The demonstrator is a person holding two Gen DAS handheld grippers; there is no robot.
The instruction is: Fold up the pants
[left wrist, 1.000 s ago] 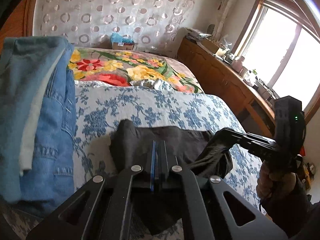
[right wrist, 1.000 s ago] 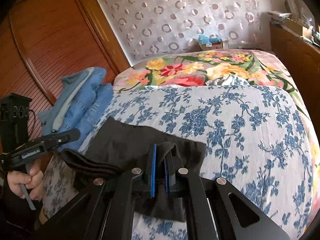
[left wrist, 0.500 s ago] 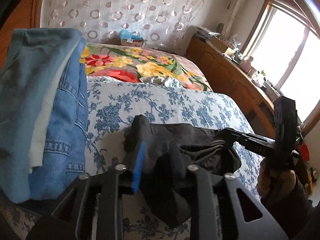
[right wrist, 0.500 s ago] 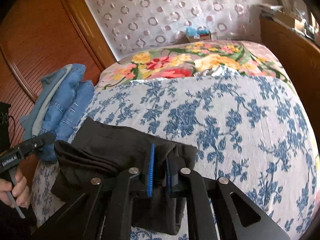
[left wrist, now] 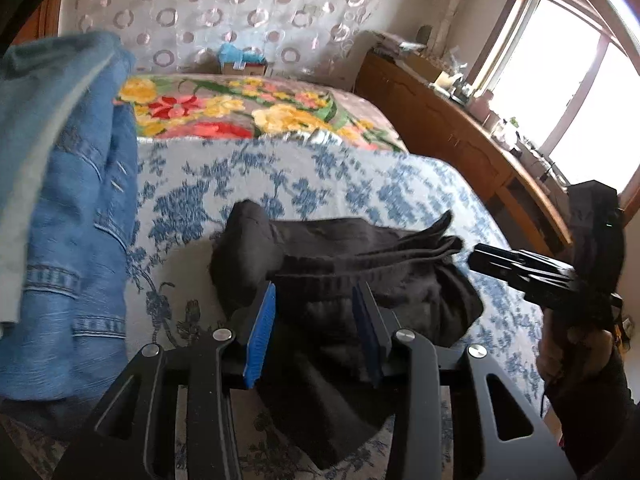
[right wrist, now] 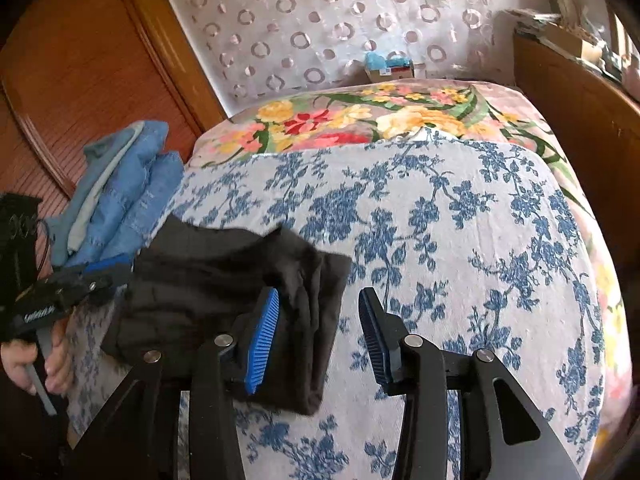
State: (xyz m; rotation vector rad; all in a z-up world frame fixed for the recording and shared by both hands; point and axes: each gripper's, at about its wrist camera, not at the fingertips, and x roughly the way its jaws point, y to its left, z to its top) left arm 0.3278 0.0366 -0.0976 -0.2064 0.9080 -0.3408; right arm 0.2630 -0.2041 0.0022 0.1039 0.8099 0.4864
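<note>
The black pants [left wrist: 360, 264] lie folded in a thick bundle on the blue-flowered bedspread [left wrist: 320, 176]; they also show in the right wrist view [right wrist: 224, 276]. My left gripper [left wrist: 316, 312] is open, its jaws standing wide apart on either side of the bundle's near part. My right gripper [right wrist: 320, 320] is open too, its left blue pad [right wrist: 262, 340] against the bundle's right edge and the other pad over bare bedspread [right wrist: 460, 240]. Each gripper shows in the other's view: the right one [left wrist: 480, 258] and the left one [right wrist: 108, 274].
A pile of blue denim clothes [left wrist: 64, 208] lies on the bed's left side, also in the right wrist view [right wrist: 120, 188]. A floral blanket [left wrist: 248, 108] covers the far end. A wooden cabinet [left wrist: 460, 140] runs along the right, a wooden wardrobe [right wrist: 80, 60] at left.
Both grippers have opened and let go of the black pants, which now rest as a folded bundle on the bedspread. The left opened first, then the right.
</note>
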